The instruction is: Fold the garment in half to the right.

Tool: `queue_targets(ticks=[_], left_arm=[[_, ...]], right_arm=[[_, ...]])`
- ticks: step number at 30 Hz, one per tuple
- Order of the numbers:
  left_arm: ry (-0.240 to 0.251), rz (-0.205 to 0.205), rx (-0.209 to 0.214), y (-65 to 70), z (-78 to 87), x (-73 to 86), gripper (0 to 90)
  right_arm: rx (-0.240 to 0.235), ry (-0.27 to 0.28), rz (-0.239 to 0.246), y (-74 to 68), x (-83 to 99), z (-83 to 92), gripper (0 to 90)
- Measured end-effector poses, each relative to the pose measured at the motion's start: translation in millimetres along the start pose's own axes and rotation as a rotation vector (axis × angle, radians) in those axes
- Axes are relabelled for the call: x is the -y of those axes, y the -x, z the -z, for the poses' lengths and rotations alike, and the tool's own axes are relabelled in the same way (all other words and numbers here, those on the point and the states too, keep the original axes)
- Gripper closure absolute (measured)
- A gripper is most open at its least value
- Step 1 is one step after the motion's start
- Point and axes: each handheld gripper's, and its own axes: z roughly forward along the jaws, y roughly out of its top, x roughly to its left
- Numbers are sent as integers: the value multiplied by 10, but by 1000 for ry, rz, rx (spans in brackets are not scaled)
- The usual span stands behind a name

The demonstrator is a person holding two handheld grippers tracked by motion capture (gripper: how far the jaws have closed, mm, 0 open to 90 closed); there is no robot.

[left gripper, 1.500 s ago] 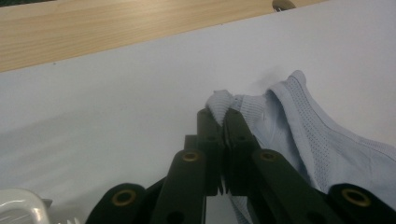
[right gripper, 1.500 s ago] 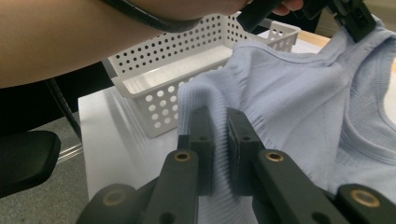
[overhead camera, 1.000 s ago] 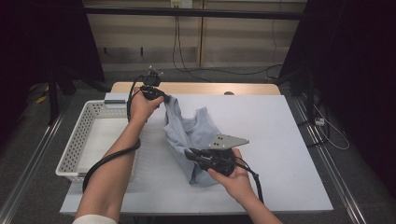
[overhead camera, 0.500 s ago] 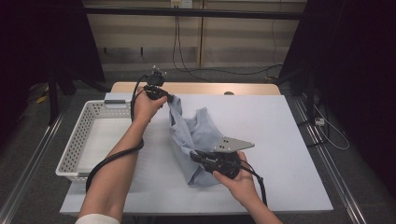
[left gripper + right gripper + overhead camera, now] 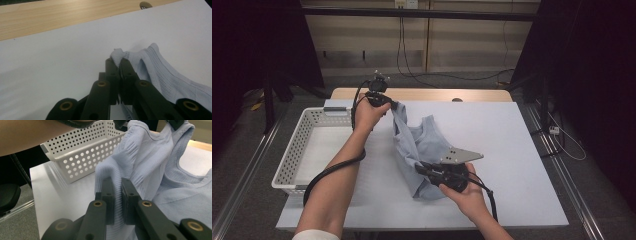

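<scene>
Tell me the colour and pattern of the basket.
White, its walls dotted with rows of round holes. The basket shows best in the right gripper view.

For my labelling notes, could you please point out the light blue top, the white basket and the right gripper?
light blue top [image 5: 422,145], high view, middle of the fabric.
white basket [image 5: 288,165], high view, left perforated wall.
right gripper [image 5: 117,185], right gripper view, between its fingers.

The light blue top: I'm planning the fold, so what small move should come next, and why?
Probably draw the two grippers apart. The left gripper and right gripper each pinch the light blue top, which sags bunched between them on the table.
</scene>
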Motion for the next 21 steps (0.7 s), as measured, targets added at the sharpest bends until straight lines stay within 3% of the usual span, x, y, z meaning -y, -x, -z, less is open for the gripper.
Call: queue_targets(ticks=[21], left_arm=[[9, -4, 8, 114, -75, -50, 868]], right_arm=[[27, 1, -12, 67, 80, 123, 836]])
